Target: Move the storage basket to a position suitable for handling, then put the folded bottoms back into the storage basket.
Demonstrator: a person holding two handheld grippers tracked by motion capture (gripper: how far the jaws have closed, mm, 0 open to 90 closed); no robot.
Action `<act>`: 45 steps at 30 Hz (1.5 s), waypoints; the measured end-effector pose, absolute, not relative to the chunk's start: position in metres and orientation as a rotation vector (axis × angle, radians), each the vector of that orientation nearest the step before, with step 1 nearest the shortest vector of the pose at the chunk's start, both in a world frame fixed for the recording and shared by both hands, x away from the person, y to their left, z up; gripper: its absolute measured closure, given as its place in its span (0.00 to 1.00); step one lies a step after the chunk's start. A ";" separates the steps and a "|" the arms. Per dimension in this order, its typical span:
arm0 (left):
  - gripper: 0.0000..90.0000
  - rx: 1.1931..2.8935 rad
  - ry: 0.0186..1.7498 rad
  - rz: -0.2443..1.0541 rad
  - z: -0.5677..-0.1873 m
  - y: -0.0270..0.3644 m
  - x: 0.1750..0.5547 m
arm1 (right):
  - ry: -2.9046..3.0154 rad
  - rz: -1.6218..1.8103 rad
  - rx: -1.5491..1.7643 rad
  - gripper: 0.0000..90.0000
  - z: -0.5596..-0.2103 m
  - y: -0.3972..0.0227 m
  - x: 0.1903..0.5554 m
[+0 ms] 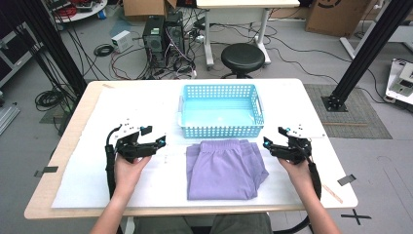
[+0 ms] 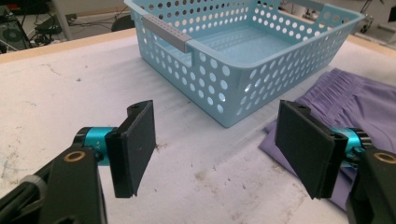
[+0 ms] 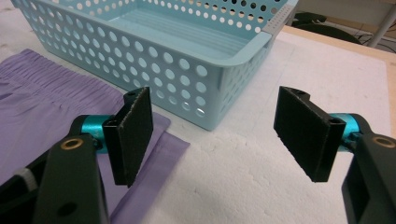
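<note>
A folded purple garment (image 1: 224,168) with an elastic waistband lies on the white sheet at the front middle of the table. Just behind it stands an empty light-blue perforated basket (image 1: 221,130). My left gripper (image 1: 155,135) hovers left of the garment, open, nothing between its jaws. My right gripper (image 1: 275,136) hovers right of the garment, open and empty too. In the left gripper view my gripper (image 2: 219,144) faces the basket (image 2: 205,84), with the garment (image 2: 355,107) at the right. In the right gripper view my gripper (image 3: 215,135) faces the basket's corner (image 3: 154,70), and the garment (image 3: 42,107) lies at the left.
A white foam sheet (image 1: 146,195) covers most of the wooden table (image 1: 58,195). Beyond the far edge stand a black stool (image 1: 242,57), computer towers (image 1: 163,36) with cables, and black frame posts (image 1: 365,53).
</note>
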State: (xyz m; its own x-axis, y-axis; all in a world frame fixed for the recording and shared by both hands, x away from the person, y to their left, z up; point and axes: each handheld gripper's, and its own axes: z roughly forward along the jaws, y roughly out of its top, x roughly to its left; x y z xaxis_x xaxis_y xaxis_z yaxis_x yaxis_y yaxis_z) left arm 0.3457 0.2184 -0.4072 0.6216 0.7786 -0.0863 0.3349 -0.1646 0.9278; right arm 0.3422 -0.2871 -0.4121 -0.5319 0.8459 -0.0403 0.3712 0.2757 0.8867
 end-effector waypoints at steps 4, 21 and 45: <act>0.32 1.769 0.900 0.521 -0.408 0.217 0.345 | 2.023 1.219 1.100 0.32 -0.413 -0.291 0.341; 0.31 1.788 0.879 0.509 -0.408 0.213 0.342 | 2.007 1.231 1.090 0.32 -0.410 -0.291 0.340; 0.34 1.792 0.797 0.436 -0.420 0.178 0.299 | 2.015 1.254 1.017 0.33 -0.415 -0.289 0.306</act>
State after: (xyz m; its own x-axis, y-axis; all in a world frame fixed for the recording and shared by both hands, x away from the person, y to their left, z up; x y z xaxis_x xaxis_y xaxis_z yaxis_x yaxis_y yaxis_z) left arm 0.2995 0.1785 -0.4196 0.7091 0.7002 -0.0836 0.3072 -0.2000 0.9304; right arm 0.3063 -0.2889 -0.4155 -0.5606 0.8258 -0.0606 0.3101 0.2772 0.9094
